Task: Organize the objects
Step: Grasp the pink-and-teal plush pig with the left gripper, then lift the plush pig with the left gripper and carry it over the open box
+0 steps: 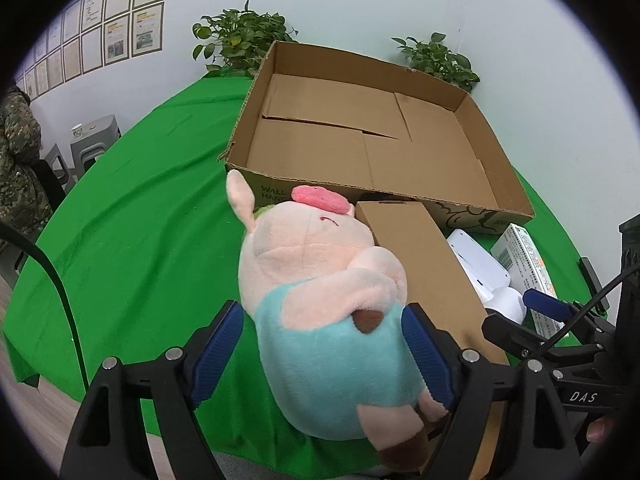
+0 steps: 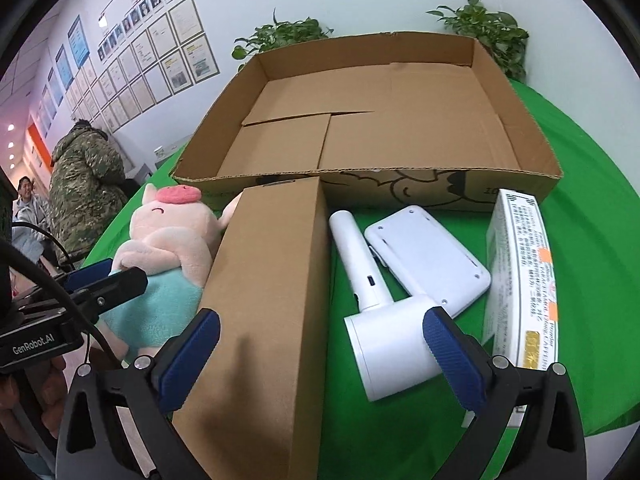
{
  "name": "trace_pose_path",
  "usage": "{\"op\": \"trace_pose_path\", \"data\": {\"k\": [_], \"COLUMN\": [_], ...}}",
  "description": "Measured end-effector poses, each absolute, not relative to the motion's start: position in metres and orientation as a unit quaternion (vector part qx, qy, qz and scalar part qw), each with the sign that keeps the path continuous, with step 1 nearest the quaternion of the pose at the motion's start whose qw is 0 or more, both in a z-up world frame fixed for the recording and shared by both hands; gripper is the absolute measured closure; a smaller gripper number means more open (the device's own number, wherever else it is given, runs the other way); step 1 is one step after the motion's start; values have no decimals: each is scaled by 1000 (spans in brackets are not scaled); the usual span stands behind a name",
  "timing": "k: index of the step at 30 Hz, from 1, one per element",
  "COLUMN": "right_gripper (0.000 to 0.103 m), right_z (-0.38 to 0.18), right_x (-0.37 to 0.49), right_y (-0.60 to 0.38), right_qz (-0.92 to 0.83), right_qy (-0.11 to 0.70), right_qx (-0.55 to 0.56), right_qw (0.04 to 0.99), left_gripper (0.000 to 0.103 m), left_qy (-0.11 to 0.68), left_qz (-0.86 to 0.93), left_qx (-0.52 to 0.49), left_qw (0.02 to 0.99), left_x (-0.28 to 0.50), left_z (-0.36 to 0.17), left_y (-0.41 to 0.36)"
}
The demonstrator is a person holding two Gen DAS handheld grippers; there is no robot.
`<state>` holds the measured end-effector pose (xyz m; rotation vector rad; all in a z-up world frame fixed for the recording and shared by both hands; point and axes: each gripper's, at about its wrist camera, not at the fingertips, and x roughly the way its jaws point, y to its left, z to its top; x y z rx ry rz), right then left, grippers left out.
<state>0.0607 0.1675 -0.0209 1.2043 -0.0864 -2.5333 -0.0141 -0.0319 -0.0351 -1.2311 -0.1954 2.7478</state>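
We judge the job barely begun: the big open cardboard tray [image 2: 400, 120] at the far side of the green table [image 1: 140, 220] holds nothing, and everything still lies on the cloth in front of it. From left to right we see the plush pig [image 1: 320, 300], a closed brown carton [image 2: 276, 280] touching the pig's side, a white handheld device [image 2: 380, 320], a flat white pad [image 2: 432, 256] and a printed white box [image 2: 516, 272] at the right.

Our left gripper [image 1: 324, 352] stands wide around the pig's teal belly; its right pad appears to touch the fabric, though we cannot be sure the left pad presses, so we read it as not yet a firm grip. Our right gripper [image 2: 324, 356] is spread wide and holds nothing, straddling the near end of the carton and the head of the white device
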Motion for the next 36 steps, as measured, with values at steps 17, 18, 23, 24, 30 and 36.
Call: {"op": "trace_pose_path", "data": {"k": [17, 18, 23, 24, 30, 36], "right_gripper": [1, 1, 1, 1, 1, 1], "right_z": [-16, -14, -5, -4, -7, -27], "right_x": [43, 42, 35, 33, 11, -8], "right_y": [169, 169, 150, 142, 83, 30], "right_qz": [-885, -884, -865, -857, -801, -738], "right_qy": [-63, -64, -61, -63, -58, -50], "right_qx": [408, 407, 409, 411, 440, 504], "right_qw": [216, 221, 284, 305, 402, 447], "left_gripper": [20, 20, 26, 27, 40, 51], "left_qy": [-142, -145, -145, -142, -148, -153], "left_qz": [885, 887, 889, 889, 890, 896], "left_qx": [-426, -420, -410, -409, -400, -387], "left_qw": [125, 128, 146, 148, 158, 157], "left_x": [-15, -14, -9, -8, 7, 23], "left_z": [-61, -63, -65, -64, -60, -57], "left_y": [-48, -50, -55, -57, -76, -93]}}
